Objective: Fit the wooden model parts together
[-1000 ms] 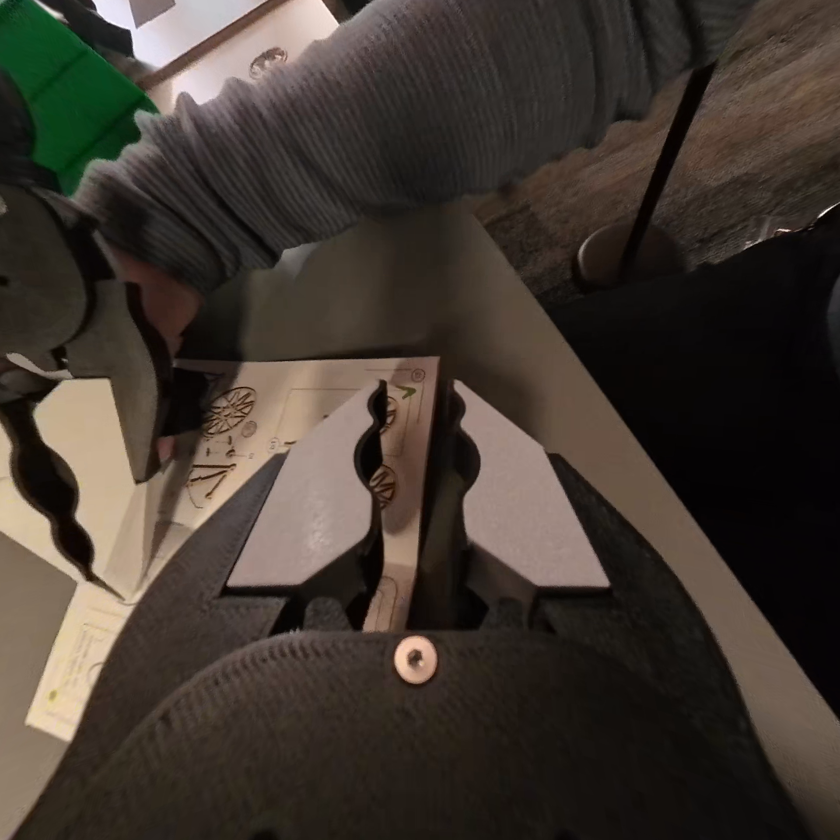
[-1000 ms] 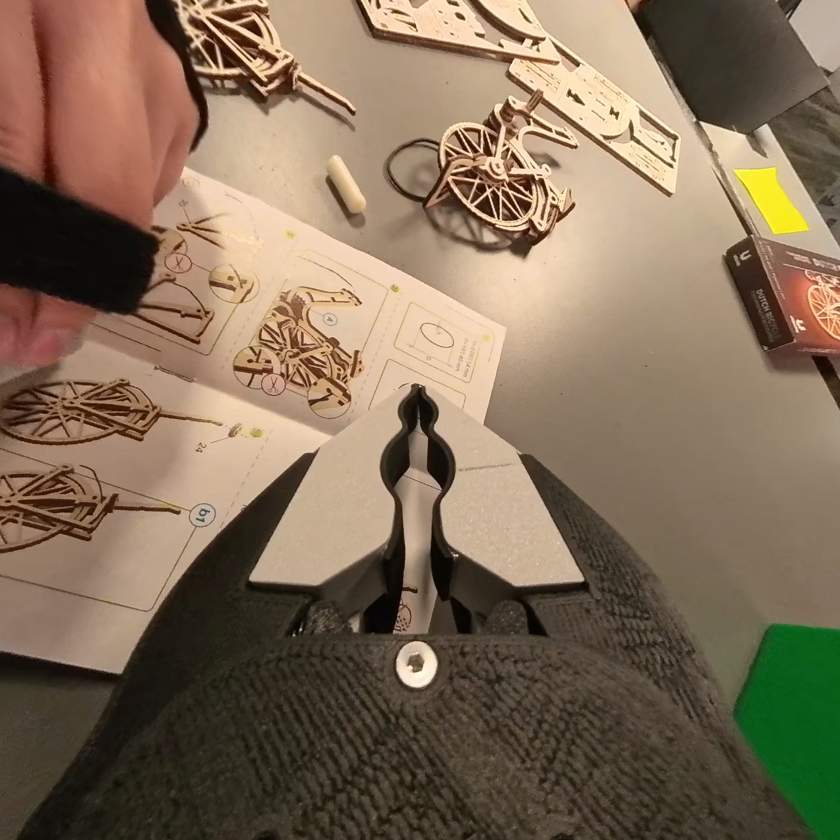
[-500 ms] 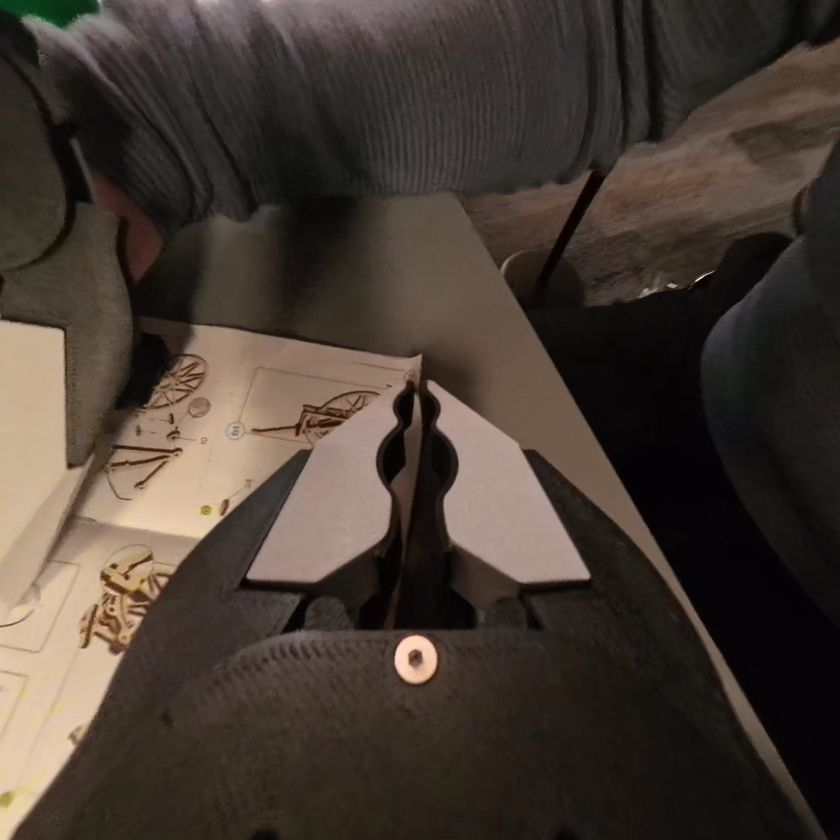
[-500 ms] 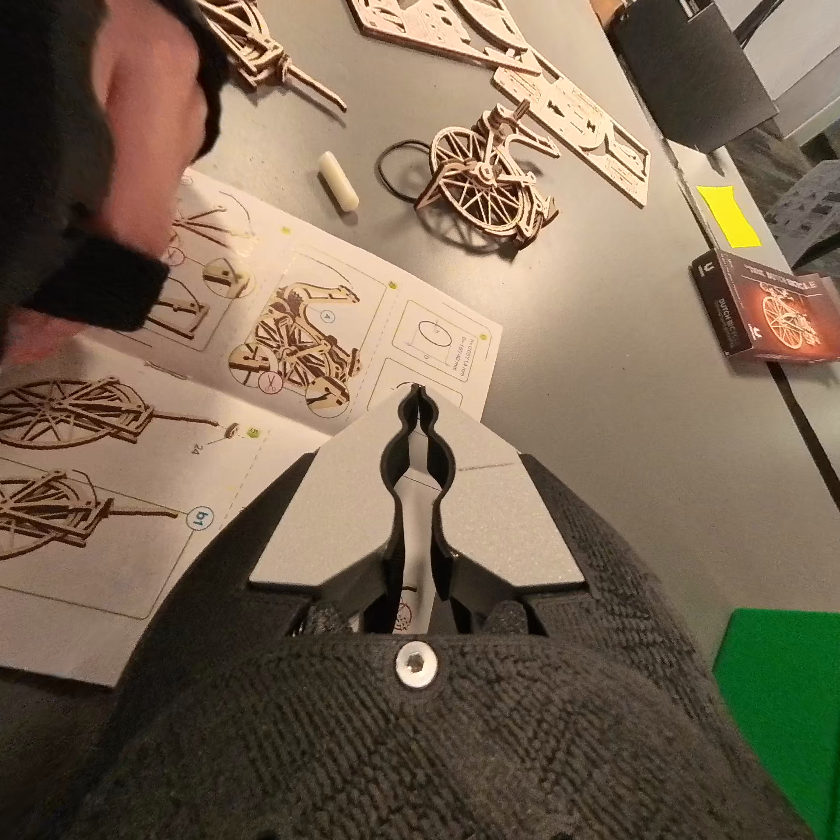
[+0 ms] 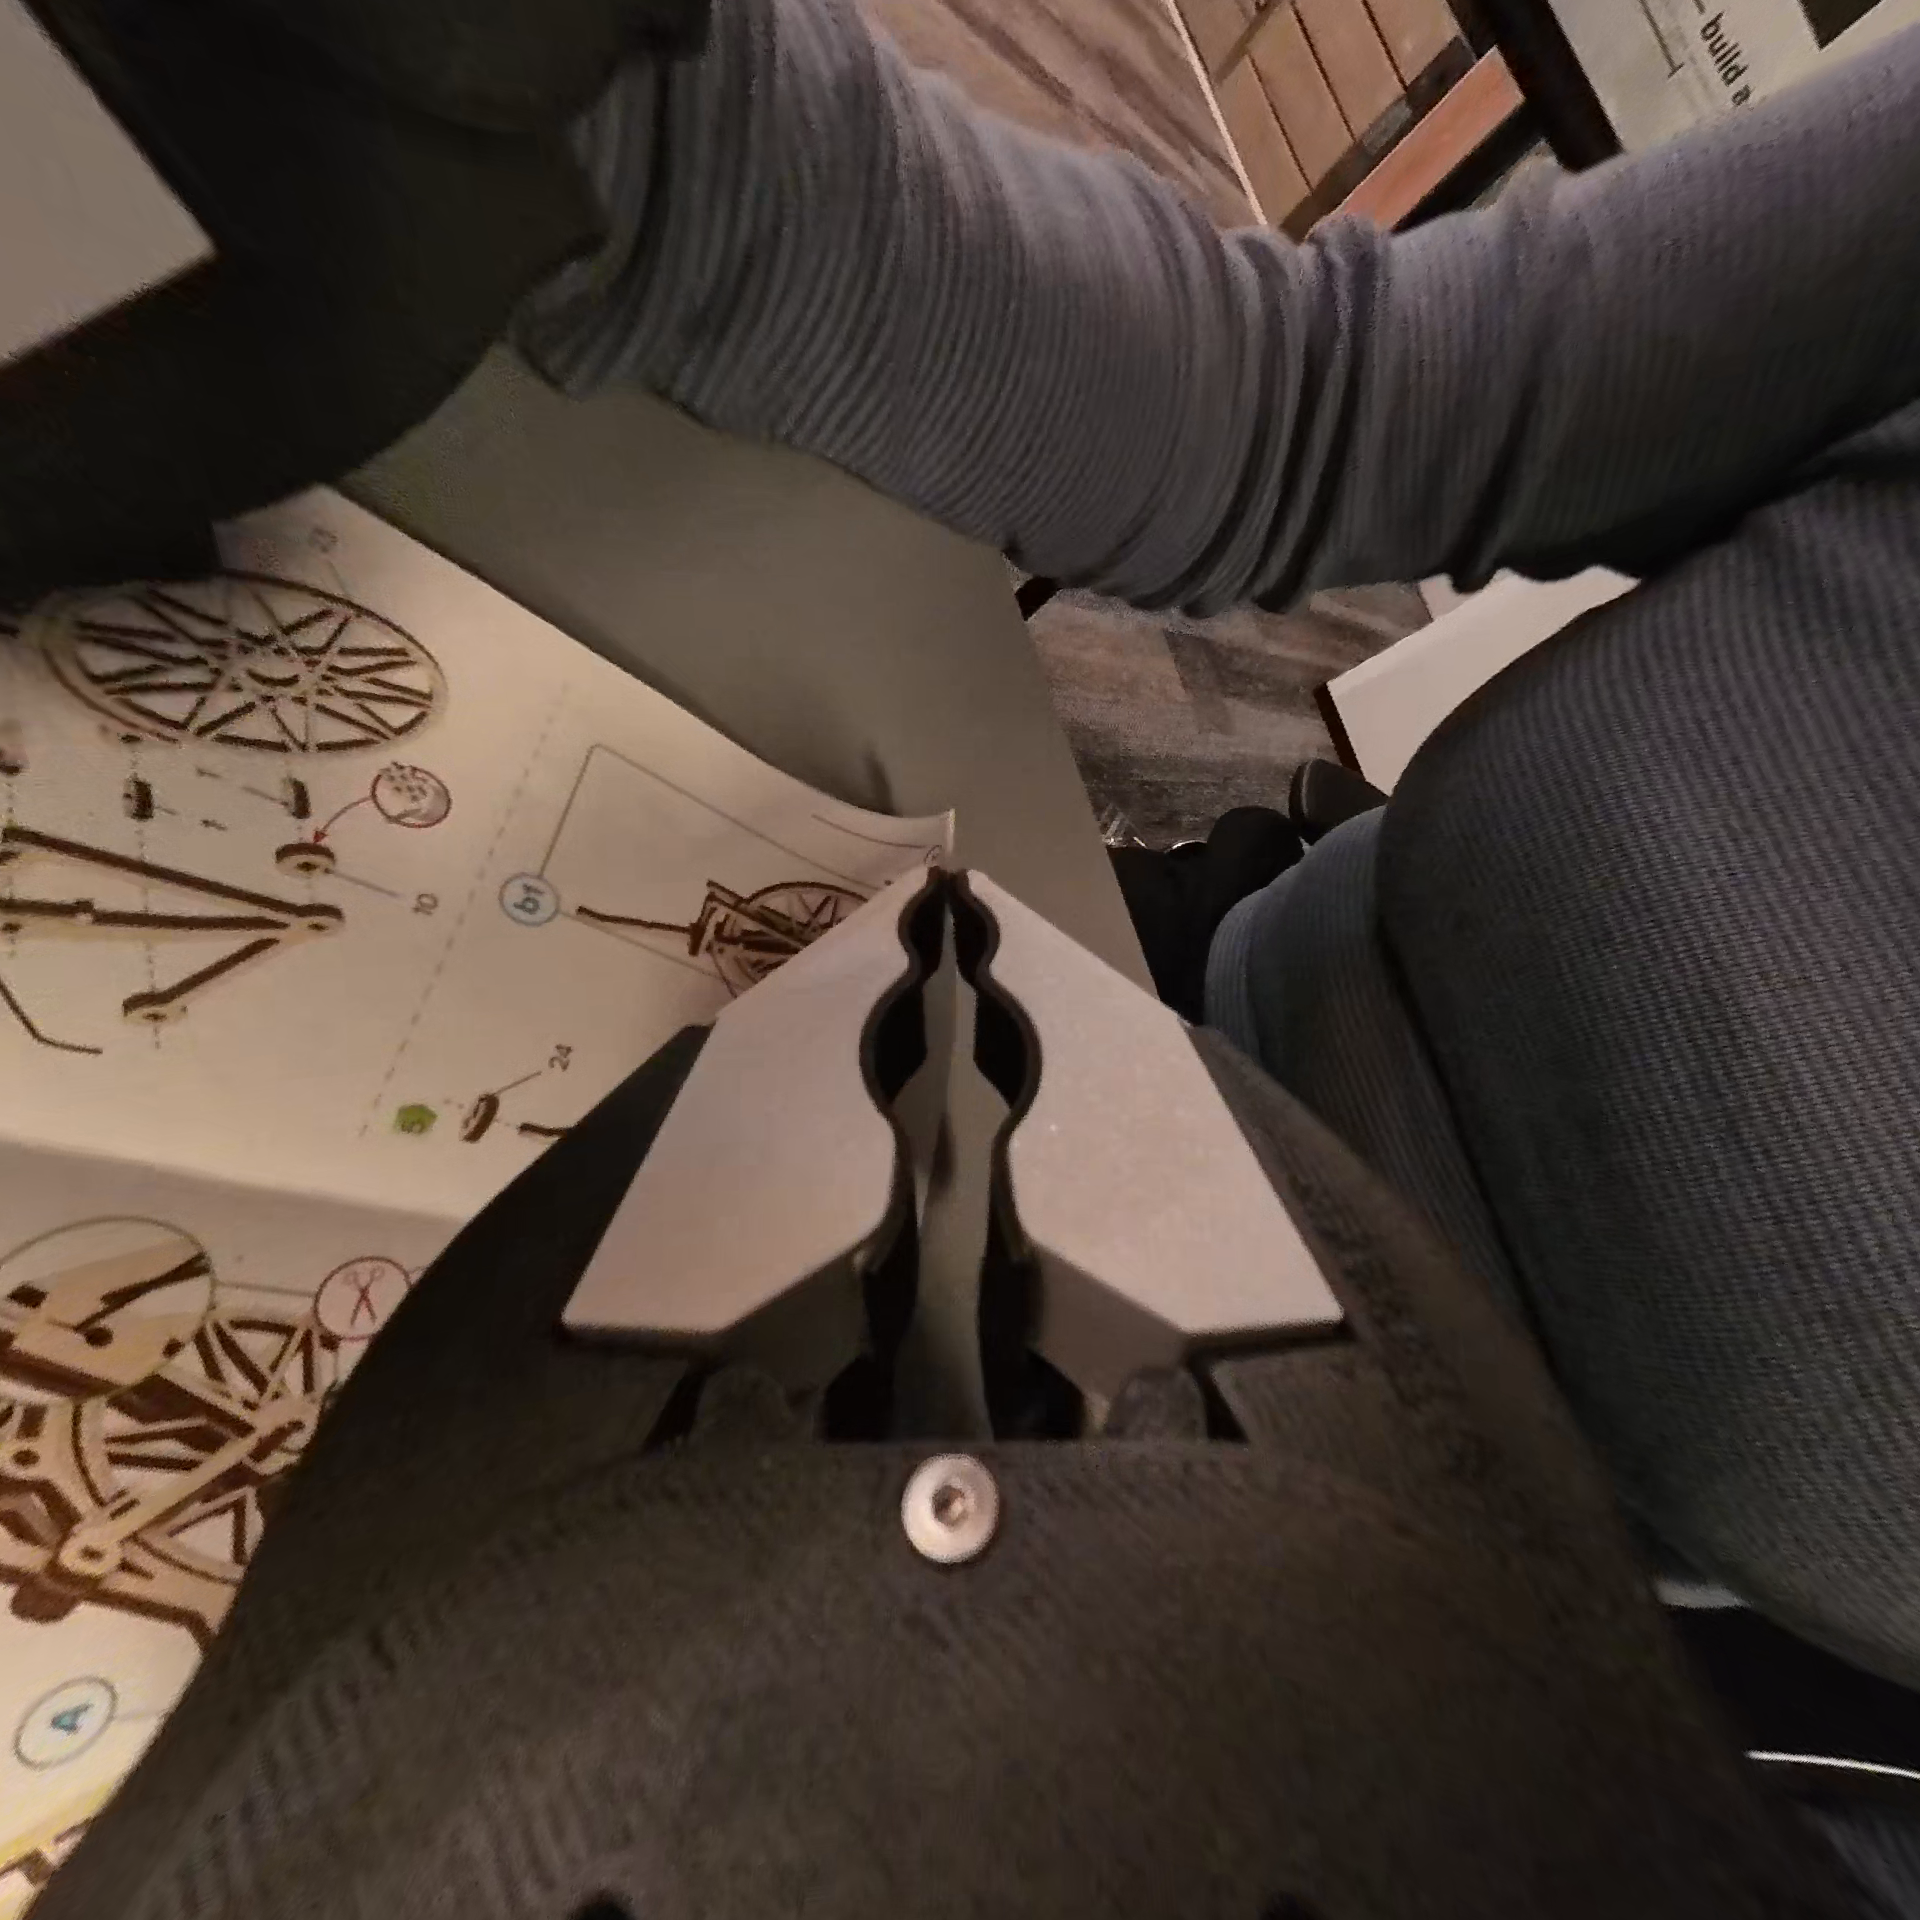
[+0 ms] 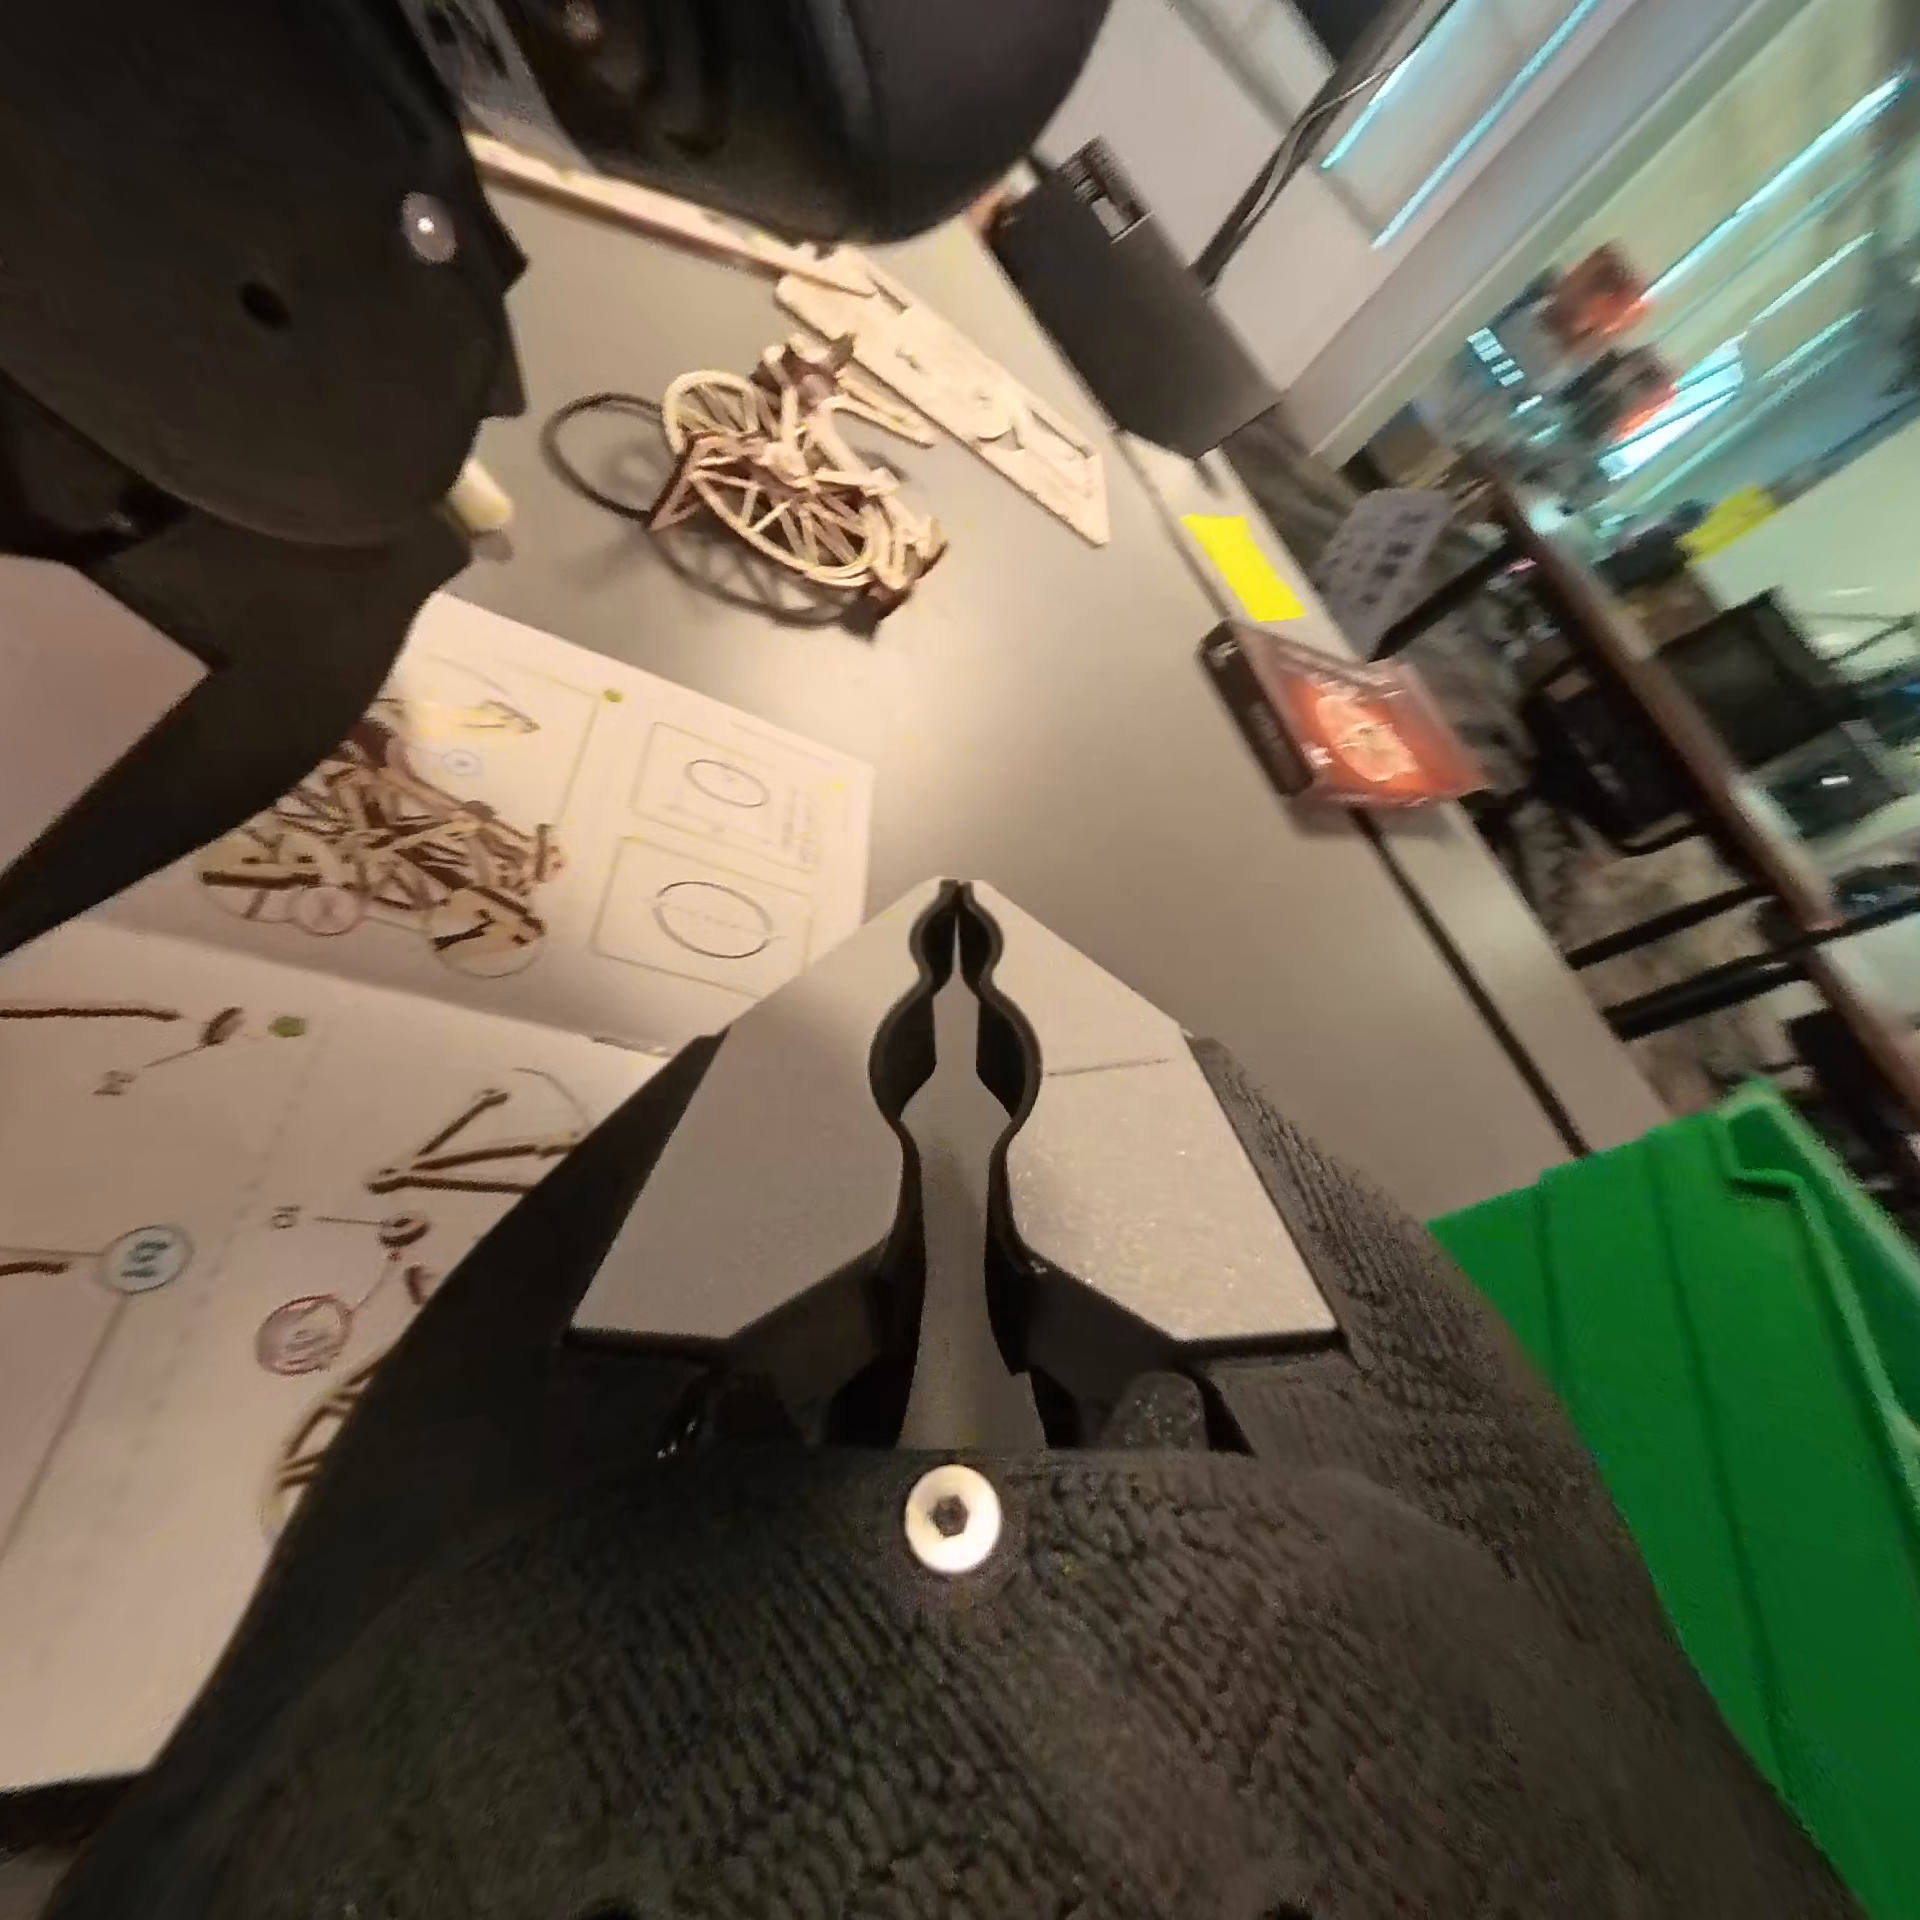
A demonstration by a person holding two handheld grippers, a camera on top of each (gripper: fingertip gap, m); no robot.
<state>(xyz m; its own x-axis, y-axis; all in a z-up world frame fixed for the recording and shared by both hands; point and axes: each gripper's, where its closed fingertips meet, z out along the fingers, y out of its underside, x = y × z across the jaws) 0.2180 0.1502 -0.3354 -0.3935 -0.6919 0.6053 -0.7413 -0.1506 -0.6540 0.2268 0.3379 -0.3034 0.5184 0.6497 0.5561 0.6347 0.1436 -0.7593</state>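
Note:
My left gripper [image 5: 943, 883] is shut on the right edge of a page of the open instruction booklet [image 5: 312, 831]; the thin sheet runs between its jaws and the page corner curls up at the tips. My right gripper [image 6: 954, 894] is shut with nothing in it, held above the booklet [image 6: 644, 790]. A part-built wooden bicycle model [image 6: 790, 488] lies on the grey table [image 6: 1039, 831] beyond the booklet, beside a black rubber ring [image 6: 603, 457]. Flat wooden part sheets [image 6: 966, 405] lie behind it. The left gripper's black body [image 6: 260, 312] fills the right wrist view's upper left.
A small white cylinder [image 6: 478, 504] lies near the ring. A dark box [image 6: 1340, 738] and a yellow note [image 6: 1242, 566] sit by the table's right edge. A green bin [image 6: 1714, 1403] is at the right. A grey sleeve [image 5: 1039, 312] and a leg [image 5: 1662, 1039] are close. Across from one pair of fingers to the other is roughly 20 centimetres.
My left gripper went from open around the page edge to shut on it, and the page corner lifted. My right gripper swung up and to the right, staying shut.

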